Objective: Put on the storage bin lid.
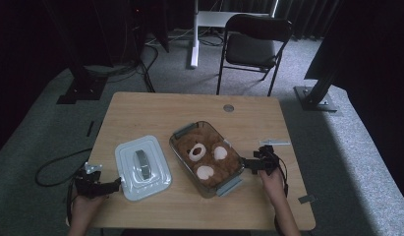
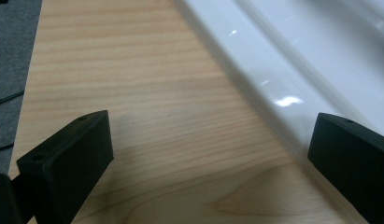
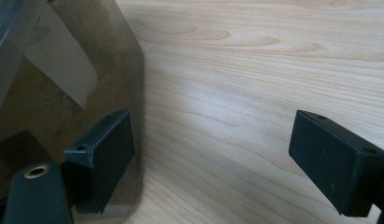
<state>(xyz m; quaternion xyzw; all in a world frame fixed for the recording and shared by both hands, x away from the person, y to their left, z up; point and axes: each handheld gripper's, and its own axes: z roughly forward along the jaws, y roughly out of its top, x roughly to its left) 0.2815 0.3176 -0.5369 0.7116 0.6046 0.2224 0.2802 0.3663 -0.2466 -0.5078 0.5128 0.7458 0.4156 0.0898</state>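
My left gripper (image 1: 111,186), jaws spread, meets the lid (image 1: 142,167) near the table's (image 1: 155,110) front-left corner; my right gripper (image 1: 243,162), jaws spread, touches the box (image 1: 206,152) at centre.

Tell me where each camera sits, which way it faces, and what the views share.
High view: above the person's side, facing forward and down on the table; both forearms enter from the bottom, with left gripper and right gripper.
Left gripper view: on the left gripper, looking along its open jaws at wood and the white lid.
Right gripper view: on the right gripper, looking along its open jaws beside the clear container.
Shared: the high view also shows the lid and container.
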